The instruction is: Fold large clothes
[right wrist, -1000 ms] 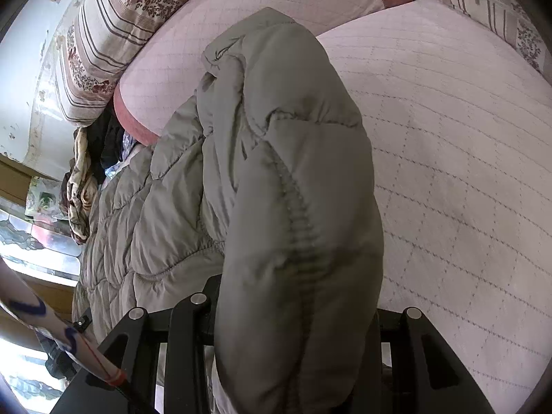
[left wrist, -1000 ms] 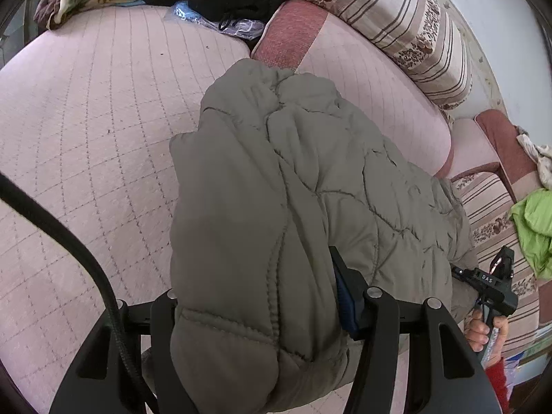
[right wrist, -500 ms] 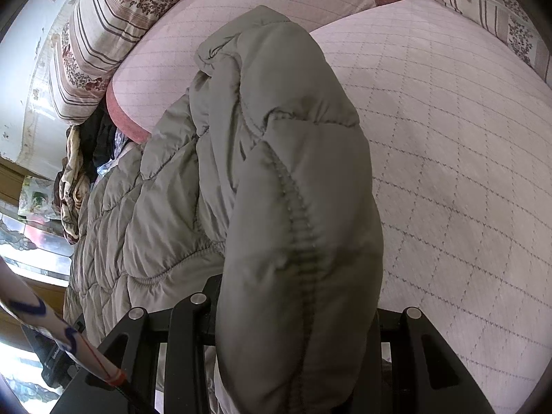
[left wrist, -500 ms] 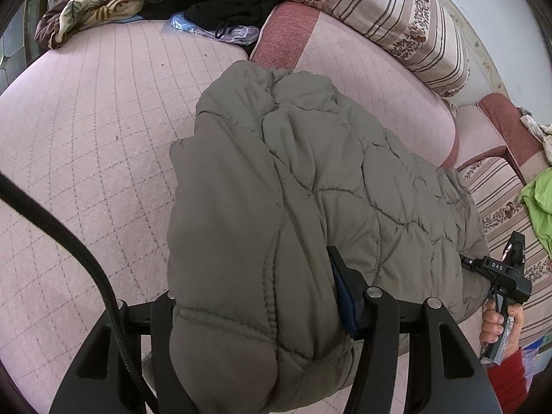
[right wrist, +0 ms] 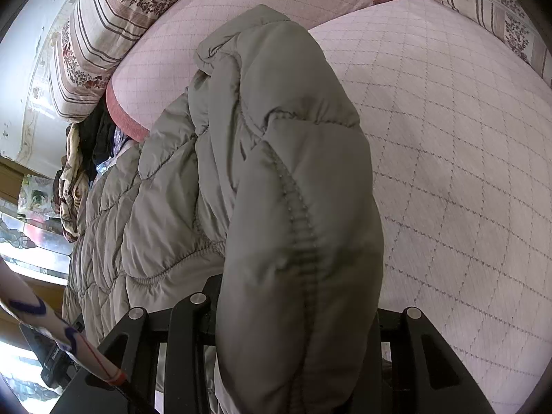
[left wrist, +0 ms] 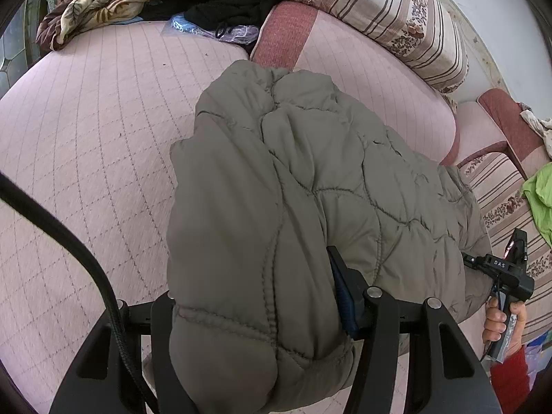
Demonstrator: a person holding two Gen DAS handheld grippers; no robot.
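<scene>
Each wrist camera looked forward along its own fingers, very close to the quilted jacket filling mid-frame. Both views shared that jacket and the pink cushion beneath.

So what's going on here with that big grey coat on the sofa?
A person is folding a puffy grey quilted jacket on a pink quilted sofa, using a handheld gripper in each hand. The left gripper has a thick bunch of the jacket clamped between its fingers, and the right gripper has another bunch at the other end. Most of the jacket lies on the cushions between them.
</scene>
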